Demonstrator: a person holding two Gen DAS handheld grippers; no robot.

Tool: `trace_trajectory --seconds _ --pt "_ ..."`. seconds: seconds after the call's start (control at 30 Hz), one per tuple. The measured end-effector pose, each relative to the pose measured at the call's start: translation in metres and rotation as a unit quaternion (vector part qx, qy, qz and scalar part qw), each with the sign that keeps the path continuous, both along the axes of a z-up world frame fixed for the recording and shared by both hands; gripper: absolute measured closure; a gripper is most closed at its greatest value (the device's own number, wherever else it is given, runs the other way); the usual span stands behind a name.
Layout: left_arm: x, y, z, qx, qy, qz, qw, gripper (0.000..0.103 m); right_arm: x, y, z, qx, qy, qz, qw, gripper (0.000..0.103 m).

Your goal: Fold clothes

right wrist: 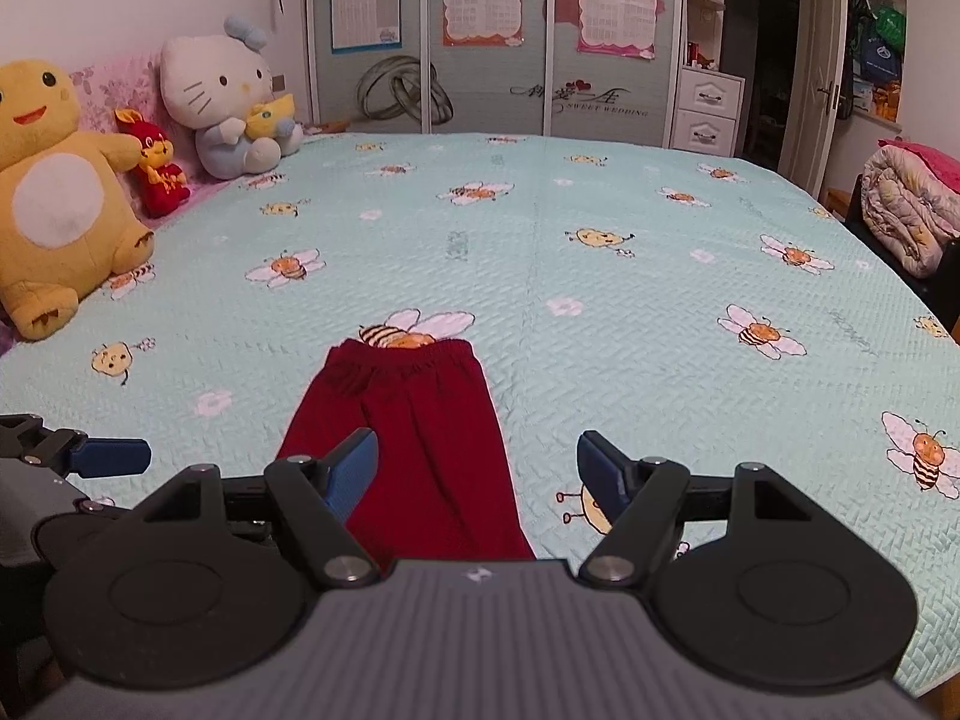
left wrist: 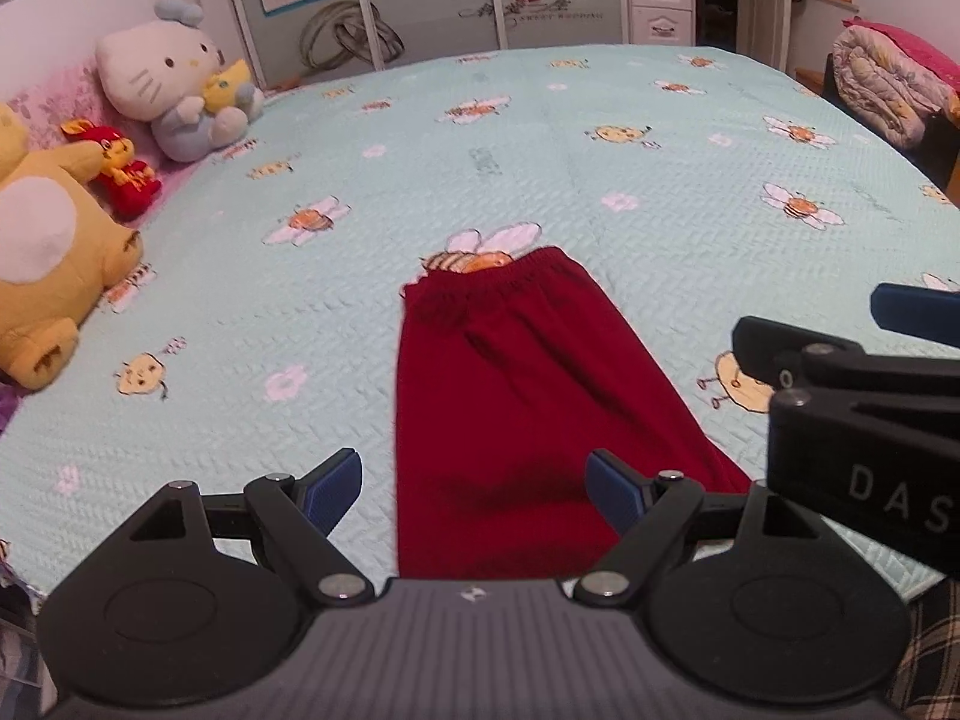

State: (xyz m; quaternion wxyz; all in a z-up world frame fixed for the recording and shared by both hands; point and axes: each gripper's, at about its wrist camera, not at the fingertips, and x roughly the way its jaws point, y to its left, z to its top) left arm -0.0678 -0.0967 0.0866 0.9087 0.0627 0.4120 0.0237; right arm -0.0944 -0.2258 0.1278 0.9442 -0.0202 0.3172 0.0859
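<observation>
left gripper [left wrist: 474, 495] spread wide, nothing held | right gripper [right wrist: 477, 474] likewise released | red trousers [left wrist: 528, 414] laid flat on bedspread [left wrist: 630, 144] | risk: quilted cover pinched together with near hem, fold dragged askew

Bed cover [right wrist: 600, 330]: pale mint quilted spread printed with cartoon bees and small white flowers, covering the whole bed.
Soft toys: a large yellow plush [right wrist: 54, 192] with a white belly, a small red doll [right wrist: 159, 171] just beside it, and a white cat plush [right wrist: 231, 99] with a blue bow, all lined up along the left edge.
Wardrobe [right wrist: 492, 84]: grey sliding doors behind the bed, carrying three printed charts.
Drawers [right wrist: 708, 111]: white, two visible fronts.
Bundle [right wrist: 906, 210]: a rolled quilt, possibly on a chair, at right.
</observation>
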Motion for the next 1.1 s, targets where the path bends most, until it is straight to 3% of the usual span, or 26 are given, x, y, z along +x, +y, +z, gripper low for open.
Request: trace_trajectory --seconds 0.6,1.1 --pt "0.008 -0.006 -0.018 -0.019 0.055 0.007 0.9983 0.018 0.013 -0.002 -0.020 -0.007 0.039 0.009 0.999 0.030" --pt "0.019 0.004 -0.039 -0.023 0.106 0.019 0.9939 0.018 0.033 -0.010 -0.045 0.012 0.106 0.017 0.994 0.030"
